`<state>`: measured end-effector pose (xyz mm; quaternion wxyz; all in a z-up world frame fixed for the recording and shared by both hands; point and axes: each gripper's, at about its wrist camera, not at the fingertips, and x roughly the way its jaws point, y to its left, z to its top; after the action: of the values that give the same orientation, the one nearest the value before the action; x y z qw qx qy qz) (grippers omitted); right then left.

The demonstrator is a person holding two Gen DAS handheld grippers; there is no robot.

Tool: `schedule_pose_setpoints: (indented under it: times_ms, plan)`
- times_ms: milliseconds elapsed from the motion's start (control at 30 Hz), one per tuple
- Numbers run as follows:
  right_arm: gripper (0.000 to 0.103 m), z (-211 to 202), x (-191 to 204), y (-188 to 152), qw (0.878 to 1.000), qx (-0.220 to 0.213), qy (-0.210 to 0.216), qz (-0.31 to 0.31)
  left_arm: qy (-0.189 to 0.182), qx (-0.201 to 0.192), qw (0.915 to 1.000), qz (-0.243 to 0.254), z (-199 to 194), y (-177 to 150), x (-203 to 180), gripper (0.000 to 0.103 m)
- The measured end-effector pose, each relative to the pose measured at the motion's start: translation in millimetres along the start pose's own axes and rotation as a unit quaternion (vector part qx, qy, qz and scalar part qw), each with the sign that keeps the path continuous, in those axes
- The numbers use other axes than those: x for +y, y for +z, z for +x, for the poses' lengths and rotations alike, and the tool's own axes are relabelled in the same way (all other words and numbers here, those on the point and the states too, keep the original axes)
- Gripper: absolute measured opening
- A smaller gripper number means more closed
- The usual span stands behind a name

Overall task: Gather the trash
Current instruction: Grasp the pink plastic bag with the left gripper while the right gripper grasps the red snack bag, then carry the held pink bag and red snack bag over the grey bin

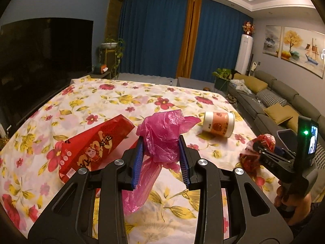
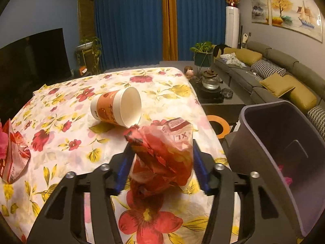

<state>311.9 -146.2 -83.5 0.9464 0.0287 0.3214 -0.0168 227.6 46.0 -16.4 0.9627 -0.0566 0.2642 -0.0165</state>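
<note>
The left tongs [image 1: 160, 154] squeeze a crumpled pink plastic bag [image 1: 162, 134]. The right tongs [image 2: 161, 162] hug a scrunched red plastic wrapper [image 2: 162, 148]. The dark plastic bin [image 2: 262, 126] sits just right of them, nearer the right hand.

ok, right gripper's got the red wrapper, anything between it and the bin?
Nothing visible. The red wrapper sits between the right gripper fingers at the table's right edge, and the bin stands just beyond that edge, mouth tipped toward the gripper. The paper cup lies behind, off that path.

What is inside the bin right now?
In the bin, pink scraps lie near the bottom by the far wall. Its near wall hides the rest of the floor, so I cannot tell what else is in there.
</note>
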Motion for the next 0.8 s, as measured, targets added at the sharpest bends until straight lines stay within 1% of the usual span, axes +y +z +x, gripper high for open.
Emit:
schedule_pose_setpoints:
  times_ms: [33,100,133,233,433,567,800]
  plan:
    - [0.048,0,0,0,1.000,-0.001,0.001,0.000,0.001,0.001,1.0000,0.000,1,0,0,0.031]
    - [0.041,-2,1,-1,1.000,-0.003,0.005,-0.003,0.004,0.002,1.0000,0.001,3,0,0,0.031]
    - [0.035,-2,1,-1,1.000,-0.005,0.006,-0.003,0.004,0.003,1.0000,0.002,4,0,-1,0.032]
    - [0.032,-4,1,-2,1.000,-0.006,0.008,-0.007,0.006,0.006,0.9999,0.006,5,-1,-3,0.032]
    - [0.029,-21,1,-3,1.000,-0.025,0.013,-0.013,0.008,0.006,0.9999,0.010,2,-2,-8,0.032]
    - [0.029,-49,-2,-1,0.998,-0.054,0.022,-0.013,0.004,0.002,0.9999,0.015,-4,-3,-12,0.032]
    - [0.029,-93,-6,-3,0.995,-0.089,0.034,-0.020,-0.007,-0.008,0.9997,0.024,-17,-3,-26,0.032]
